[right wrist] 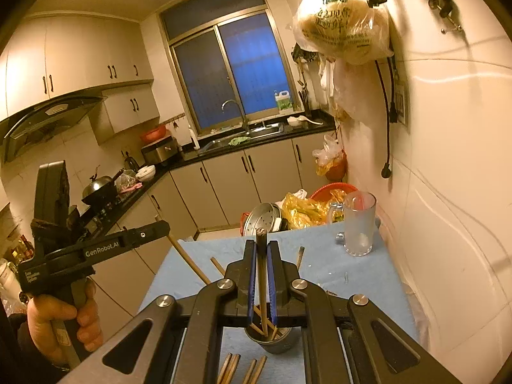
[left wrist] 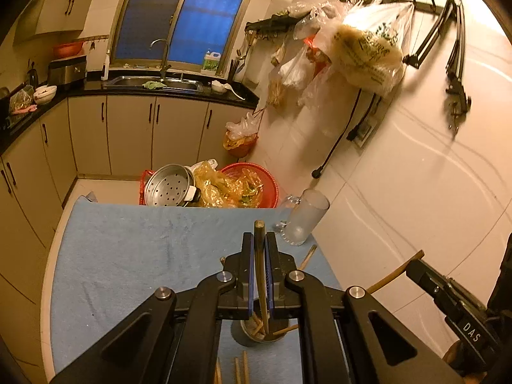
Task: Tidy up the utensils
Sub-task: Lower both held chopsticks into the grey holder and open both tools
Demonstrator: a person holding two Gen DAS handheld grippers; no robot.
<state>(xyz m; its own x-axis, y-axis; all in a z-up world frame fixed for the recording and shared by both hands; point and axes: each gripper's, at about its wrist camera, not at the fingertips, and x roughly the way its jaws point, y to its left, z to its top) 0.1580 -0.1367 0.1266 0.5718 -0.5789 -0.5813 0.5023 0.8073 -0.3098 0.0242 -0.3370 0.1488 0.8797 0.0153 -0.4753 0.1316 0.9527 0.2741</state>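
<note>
One chopstick [left wrist: 260,256] was pinched by the left hand-held gripper [left wrist: 259,240], another [right wrist: 261,262] by the right hand-held gripper [right wrist: 261,249]. Several were already stood in the cup [right wrist: 275,340]. Perhaps four loose chopsticks [right wrist: 243,368] were left on the blue-covered desk [left wrist: 128,256].

Chopsticks [right wrist: 243,371] before cup [right wrist: 272,340]
</note>
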